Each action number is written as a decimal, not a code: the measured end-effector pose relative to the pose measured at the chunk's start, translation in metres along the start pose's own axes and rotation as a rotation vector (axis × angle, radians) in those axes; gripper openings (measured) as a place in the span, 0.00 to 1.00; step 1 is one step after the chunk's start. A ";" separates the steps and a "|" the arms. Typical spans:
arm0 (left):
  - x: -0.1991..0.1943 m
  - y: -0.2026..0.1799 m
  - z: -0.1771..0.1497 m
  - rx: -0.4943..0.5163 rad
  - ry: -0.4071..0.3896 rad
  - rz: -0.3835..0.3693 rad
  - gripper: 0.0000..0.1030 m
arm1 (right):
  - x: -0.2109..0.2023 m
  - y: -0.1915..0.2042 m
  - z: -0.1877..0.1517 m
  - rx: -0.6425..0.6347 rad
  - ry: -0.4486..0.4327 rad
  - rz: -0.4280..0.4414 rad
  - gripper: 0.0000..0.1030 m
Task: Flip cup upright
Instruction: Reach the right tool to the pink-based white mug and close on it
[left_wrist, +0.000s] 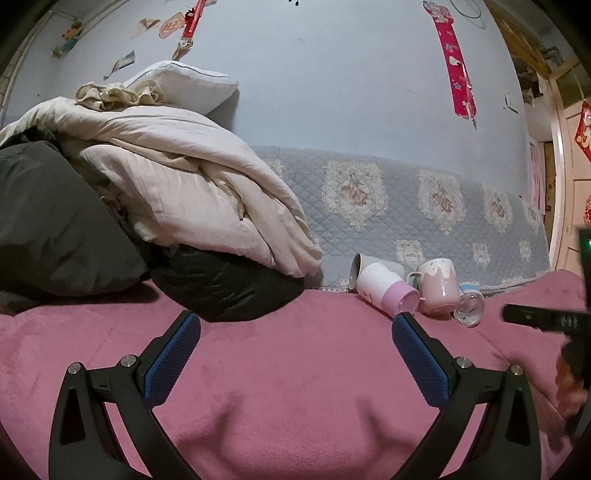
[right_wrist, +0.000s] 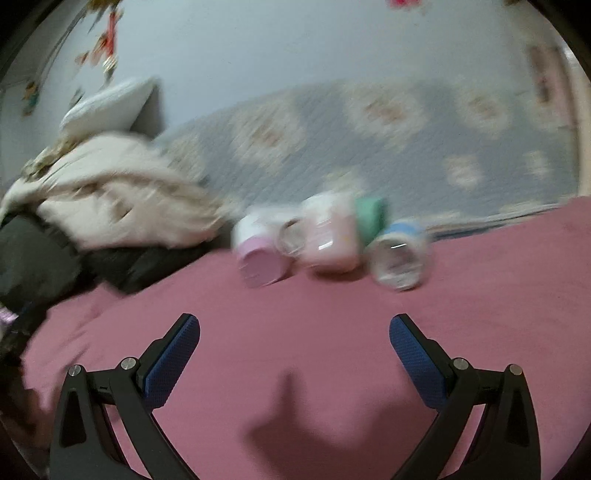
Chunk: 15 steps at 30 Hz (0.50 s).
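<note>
Tongs left (left_wrist: 295, 332) and right (right_wrist: 294, 334) both wide, empty; tipped white-pink cup (left_wrist: 384, 291) touches pink mug (left_wrist: 441, 288), may roll on soft bed (left_wrist: 295, 369).

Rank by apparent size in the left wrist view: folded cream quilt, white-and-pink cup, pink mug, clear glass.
1. Cream quilt, by far.
2. White-and-pink cup and pink mug: look alike, not ranked.
3. Clear glass, smallest.
</note>
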<state>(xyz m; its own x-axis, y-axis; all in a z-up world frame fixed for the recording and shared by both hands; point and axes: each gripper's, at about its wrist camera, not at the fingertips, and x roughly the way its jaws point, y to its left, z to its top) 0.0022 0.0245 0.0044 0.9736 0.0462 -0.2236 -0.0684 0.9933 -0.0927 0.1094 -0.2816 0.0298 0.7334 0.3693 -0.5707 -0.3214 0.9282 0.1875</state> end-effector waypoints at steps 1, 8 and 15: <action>0.001 -0.001 0.000 0.004 0.005 -0.001 1.00 | 0.004 0.002 0.013 0.003 0.004 0.002 0.98; 0.006 -0.008 -0.001 0.028 0.038 -0.015 1.00 | 0.048 0.035 0.097 -0.127 0.053 -0.012 0.98; 0.005 -0.005 -0.002 0.015 0.039 -0.018 1.00 | 0.144 0.050 0.116 -0.176 0.195 -0.096 0.84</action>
<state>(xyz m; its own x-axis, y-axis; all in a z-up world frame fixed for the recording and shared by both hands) 0.0069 0.0194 0.0020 0.9653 0.0240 -0.2599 -0.0469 0.9955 -0.0824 0.2685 -0.1766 0.0493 0.6417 0.2482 -0.7257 -0.3673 0.9301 -0.0067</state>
